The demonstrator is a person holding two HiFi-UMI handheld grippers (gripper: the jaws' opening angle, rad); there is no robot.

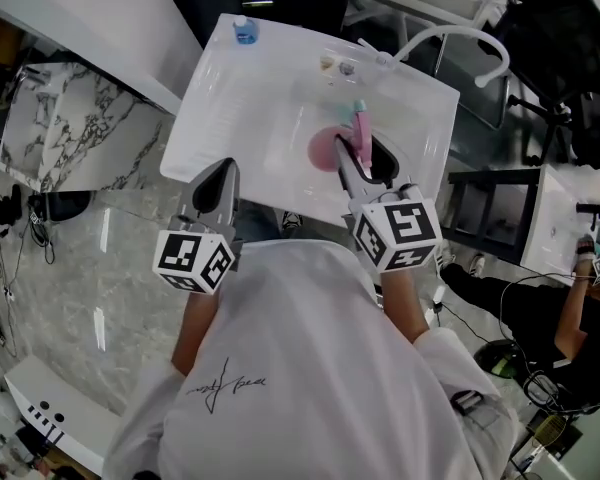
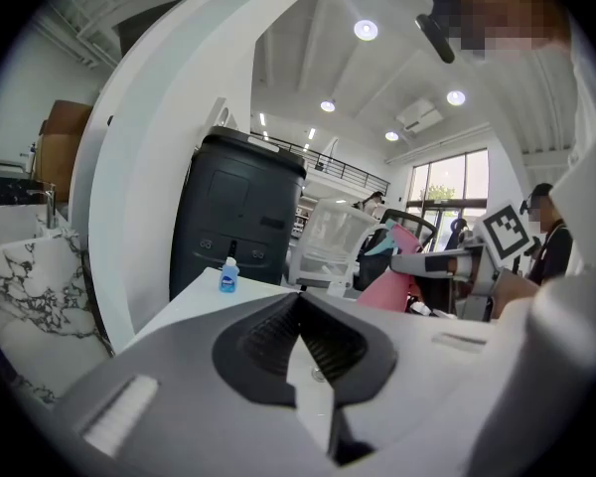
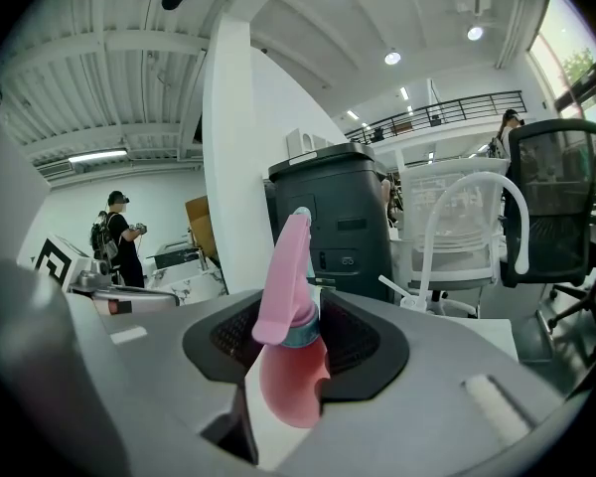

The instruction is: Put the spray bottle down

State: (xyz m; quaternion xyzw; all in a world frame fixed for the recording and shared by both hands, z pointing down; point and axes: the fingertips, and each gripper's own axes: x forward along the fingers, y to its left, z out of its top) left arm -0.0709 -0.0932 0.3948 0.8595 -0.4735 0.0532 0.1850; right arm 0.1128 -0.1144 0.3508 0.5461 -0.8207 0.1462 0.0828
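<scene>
Over the near edge of the white tabletop (image 1: 230, 108), the right tool (image 1: 360, 168) is clamped on the pink spray bottle (image 1: 361, 136) near its teal collar. I cannot tell whether the base touches. The put-down looks unfinished: next, lower until the base sits, then release. Both tools tip slightly downward. The left tool (image 1: 220, 180), closed on nothing, hovers at the near left edge.
</scene>
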